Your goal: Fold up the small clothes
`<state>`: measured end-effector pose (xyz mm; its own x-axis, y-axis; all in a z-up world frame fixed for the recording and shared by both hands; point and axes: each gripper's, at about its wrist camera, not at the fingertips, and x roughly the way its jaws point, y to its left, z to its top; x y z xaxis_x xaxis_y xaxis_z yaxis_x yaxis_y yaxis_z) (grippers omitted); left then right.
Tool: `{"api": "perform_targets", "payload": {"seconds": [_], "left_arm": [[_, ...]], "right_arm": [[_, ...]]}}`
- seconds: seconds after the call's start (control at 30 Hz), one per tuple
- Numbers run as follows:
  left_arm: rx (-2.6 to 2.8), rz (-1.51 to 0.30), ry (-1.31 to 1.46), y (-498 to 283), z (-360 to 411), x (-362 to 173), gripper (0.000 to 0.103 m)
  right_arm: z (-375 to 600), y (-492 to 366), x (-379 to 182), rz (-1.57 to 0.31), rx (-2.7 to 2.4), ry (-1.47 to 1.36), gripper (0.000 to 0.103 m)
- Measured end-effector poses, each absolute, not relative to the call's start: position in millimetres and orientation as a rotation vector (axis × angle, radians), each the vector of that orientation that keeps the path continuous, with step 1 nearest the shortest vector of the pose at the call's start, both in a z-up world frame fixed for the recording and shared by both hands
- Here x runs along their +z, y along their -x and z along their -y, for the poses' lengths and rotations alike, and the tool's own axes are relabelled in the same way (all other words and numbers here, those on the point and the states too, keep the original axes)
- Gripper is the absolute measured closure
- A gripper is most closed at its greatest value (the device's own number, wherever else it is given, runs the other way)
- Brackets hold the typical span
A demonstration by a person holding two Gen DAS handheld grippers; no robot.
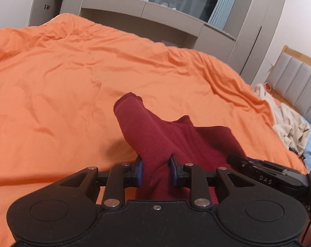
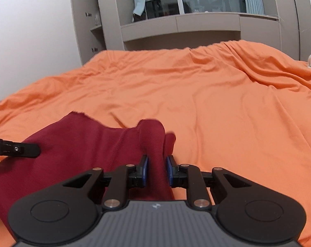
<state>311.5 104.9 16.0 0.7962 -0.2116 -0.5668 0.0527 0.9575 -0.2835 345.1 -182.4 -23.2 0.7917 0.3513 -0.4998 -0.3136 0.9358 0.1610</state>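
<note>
Dark red garment (image 1: 155, 135): matt knit cloth. Orange bedcover (image 1: 63, 78): smooth, creased cloth. Cabinet (image 2: 196, 24): matt, possibly laminate.

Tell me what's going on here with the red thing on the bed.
A person is working a dark red garment with two handheld grippers over an orange bedspread. The left gripper is clamped on a bunched part of the fabric, and the right gripper pinches another bunch of it. The cloth is gathered and rumpled, not yet a neat fold. A beige pile of cloth lies at the bed's far right.
</note>
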Motion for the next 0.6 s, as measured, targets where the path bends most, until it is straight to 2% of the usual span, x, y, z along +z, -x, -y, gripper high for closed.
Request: {"api": "perform_targets", "payload": {"seconds": [0.13, 0.27, 0.3, 0.37, 0.43, 0.5, 0.57, 0.6], "left_arm": [[-0.107, -0.689, 0.239, -318, -110, 4, 0.071], [-0.078, -0.726, 0.242, -321, -114, -6, 0.067], [-0.069, -0.729, 0.237, -321, -114, -6, 0.063], [-0.055, -0.727, 0.209, -319, -111, -6, 0.056], [-0.045, -0.727, 0.18, -318, -107, -4, 0.04], [-0.034, -0.723, 0.159, -314, -104, -3, 0.03], [-0.022, -0.717, 0.153, -309, -103, -2, 0.024], [-0.016, -0.711, 0.156, -307, -102, 0, 0.02]], "right_arm": [[188, -347, -30, -0.583, 0.322, -0.062, 0.082], [189, -343, -30, -0.584, 0.315, -0.064, 0.071], [189, -341, -29, -0.58, 0.312, -0.062, 0.07], [191, -338, -26, -0.576, 0.307, -0.065, 0.057], [193, -334, -24, -0.565, 0.304, -0.074, 0.047], [196, -329, -20, -0.548, 0.306, -0.084, 0.039], [199, -321, -15, -0.526, 0.309, -0.087, 0.025], [200, -317, -12, -0.51, 0.314, -0.089, 0.023]]}}
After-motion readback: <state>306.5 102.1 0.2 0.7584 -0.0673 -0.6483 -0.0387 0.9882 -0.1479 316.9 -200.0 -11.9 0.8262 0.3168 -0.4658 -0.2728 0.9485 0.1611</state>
